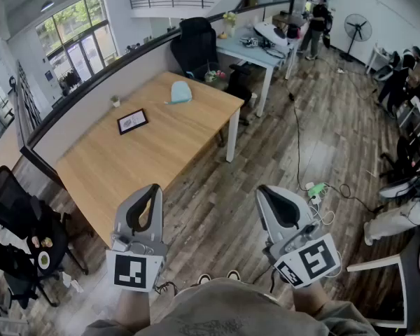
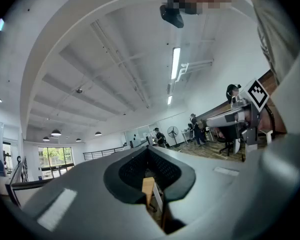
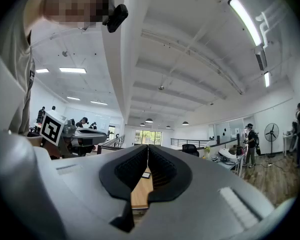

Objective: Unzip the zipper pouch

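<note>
Pale blue zipper pouch [image 1: 180, 92] flat at wooden table's [image 1: 147, 152] far end, left gripper [image 1: 150, 190], right gripper [image 1: 267, 190] clenched empty

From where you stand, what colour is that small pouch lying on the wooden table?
The pouch is pale blue, seen best in the head view.

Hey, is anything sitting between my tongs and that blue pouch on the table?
Nothing visible. Between the left tongs, the right tongs and the pouch lie only floor and bare table; the black frame sits left of that path.
</note>
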`<state>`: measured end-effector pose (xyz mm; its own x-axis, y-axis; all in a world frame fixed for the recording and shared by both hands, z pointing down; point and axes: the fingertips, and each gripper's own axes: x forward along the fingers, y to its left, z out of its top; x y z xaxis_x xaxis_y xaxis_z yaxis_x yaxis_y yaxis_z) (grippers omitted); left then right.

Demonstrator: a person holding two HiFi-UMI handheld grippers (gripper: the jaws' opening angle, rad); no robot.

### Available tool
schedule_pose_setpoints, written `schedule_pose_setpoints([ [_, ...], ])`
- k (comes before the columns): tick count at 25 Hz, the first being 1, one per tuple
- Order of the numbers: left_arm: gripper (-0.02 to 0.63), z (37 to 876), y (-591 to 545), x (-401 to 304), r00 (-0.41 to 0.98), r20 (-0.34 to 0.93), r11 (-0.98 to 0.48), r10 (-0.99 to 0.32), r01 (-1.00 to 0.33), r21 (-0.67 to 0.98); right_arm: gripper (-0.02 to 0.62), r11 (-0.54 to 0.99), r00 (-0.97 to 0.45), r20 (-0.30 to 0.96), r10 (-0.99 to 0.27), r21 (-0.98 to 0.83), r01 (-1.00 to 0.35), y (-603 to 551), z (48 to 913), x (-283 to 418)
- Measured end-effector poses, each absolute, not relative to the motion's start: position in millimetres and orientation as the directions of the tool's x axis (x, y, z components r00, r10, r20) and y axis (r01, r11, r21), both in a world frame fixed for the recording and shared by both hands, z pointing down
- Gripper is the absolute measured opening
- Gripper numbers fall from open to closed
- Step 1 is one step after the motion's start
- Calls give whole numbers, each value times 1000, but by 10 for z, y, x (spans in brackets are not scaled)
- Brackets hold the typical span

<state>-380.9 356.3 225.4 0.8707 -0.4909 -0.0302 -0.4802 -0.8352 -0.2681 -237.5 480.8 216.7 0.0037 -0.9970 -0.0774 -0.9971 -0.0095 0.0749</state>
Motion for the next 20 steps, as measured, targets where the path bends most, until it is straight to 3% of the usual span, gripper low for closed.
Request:
schedule_pose_setpoints([
  [5, -2, 2230, 3608, -3813, 867, -59, -824, -494, -489, -286, 14, -1, -2, -95, -996, 28, -1000, 4897, 2156, -2336],
  [11, -2, 2343, 3758, -3727, 868, 0, -838, -497, -480, -259, 14, -5, 2, -75, -997, 39, -999, 4986, 2243, -2261],
  [20, -1, 2308, 3907, -3527, 861, -68, -821, -505, -503, -268, 14, 15, -17, -48, -999, 49, -999, 5176, 2387, -1991],
])
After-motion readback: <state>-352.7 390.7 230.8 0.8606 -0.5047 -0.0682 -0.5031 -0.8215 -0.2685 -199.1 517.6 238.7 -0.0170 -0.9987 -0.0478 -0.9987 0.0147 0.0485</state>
